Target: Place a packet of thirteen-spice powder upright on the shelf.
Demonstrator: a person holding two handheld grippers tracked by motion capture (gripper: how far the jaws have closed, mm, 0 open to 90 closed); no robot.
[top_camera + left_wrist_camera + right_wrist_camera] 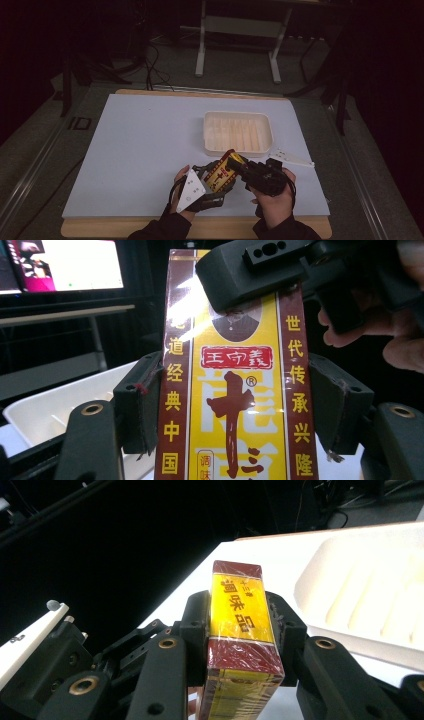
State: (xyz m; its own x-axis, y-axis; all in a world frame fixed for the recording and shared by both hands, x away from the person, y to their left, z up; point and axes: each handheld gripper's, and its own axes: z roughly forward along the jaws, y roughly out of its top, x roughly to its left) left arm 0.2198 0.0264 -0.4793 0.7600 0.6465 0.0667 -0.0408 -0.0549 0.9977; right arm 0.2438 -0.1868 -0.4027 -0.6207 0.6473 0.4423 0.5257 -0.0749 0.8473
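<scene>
I hold the yellow-and-maroon printed cardboard box point(224, 172) clamped by both the left gripper point(216, 181) and right gripper point(243, 167), just before the ribbed white plastic tray point(238, 131); a white three-cornered plate point(294, 158) lies beside the tray.

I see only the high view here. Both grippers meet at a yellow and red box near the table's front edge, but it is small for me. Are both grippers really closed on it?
Observer: Yes. In the left gripper view, the left gripper has a pad on each long side of the box.
Operator: And the right one?
Observer: In its own view the right gripper clamps the box's two wide faces at one end.
Operator: What is printed on the box?
Observer: Chinese characters, a red label and a small portrait.
Operator: Is the white tray holding anything?
Observer: The right gripper view shows only bare ribs in the part it covers.
</scene>
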